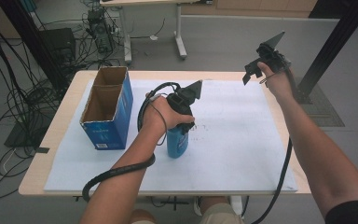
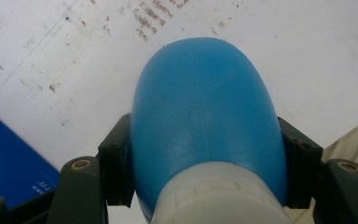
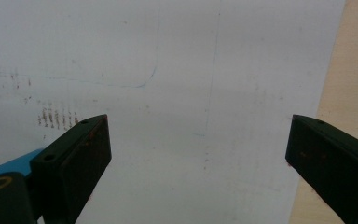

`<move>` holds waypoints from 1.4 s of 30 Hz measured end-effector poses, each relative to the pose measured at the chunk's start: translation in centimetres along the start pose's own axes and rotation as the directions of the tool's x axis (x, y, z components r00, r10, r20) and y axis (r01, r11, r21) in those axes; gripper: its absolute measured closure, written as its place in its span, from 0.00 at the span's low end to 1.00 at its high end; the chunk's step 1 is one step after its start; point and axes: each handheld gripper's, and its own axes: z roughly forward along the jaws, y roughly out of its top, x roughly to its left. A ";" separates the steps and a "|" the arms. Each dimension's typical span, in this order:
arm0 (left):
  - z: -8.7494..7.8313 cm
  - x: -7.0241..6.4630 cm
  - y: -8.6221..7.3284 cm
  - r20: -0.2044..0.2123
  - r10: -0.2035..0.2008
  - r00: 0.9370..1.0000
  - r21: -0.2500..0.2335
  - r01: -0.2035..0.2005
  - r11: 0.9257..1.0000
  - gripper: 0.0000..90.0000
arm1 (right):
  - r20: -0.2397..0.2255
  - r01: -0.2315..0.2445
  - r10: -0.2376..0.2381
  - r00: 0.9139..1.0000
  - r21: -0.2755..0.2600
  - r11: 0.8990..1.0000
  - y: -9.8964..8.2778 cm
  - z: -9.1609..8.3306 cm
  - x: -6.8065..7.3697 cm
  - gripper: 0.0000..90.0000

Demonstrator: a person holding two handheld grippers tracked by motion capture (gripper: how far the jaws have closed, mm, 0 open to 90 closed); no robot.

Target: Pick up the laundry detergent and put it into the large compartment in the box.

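A blue bottle [image 1: 177, 143] stands upright on the white mat [image 1: 235, 135], a little left of its middle. My left gripper [image 1: 181, 129] comes down on it from above and is shut on it. In the left gripper view both black jaws press the sides of the blue bottle [image 2: 205, 107] just below its white cap [image 2: 219, 193]. My right gripper [image 1: 255, 71] hangs in the air over the mat's far right corner. Its jaws stand wide open in the right gripper view, with nothing between them and my right gripper [image 3: 198, 144] looking down on bare mat.
An open-topped blue cardboard box [image 1: 107, 109] stands at the mat's left side, close to the bottle; the box's corner [image 2: 9, 161] shows beside the left jaw. The wooden table edge [image 1: 51, 135] frames the mat. Cables trail from both grippers.
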 end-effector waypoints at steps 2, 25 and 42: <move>0.0 -0.1 0.1 -0.003 0.000 1.000 0.004 0.000 1.000 0.40 | -0.001 0.002 -0.002 1.000 0.003 1.000 0.0 0.0 0.0 0.07; 0.0 -0.1 0.3 -0.005 -0.005 1.000 0.013 0.006 1.000 0.41 | 0.000 0.001 -0.001 1.000 0.003 1.000 0.0 0.0 -0.1 0.07; 0.0 0.0 0.2 -0.002 -0.010 1.000 0.011 0.010 1.000 0.41 | -0.002 0.000 0.000 1.000 0.001 1.000 -0.1 -0.2 -0.1 0.07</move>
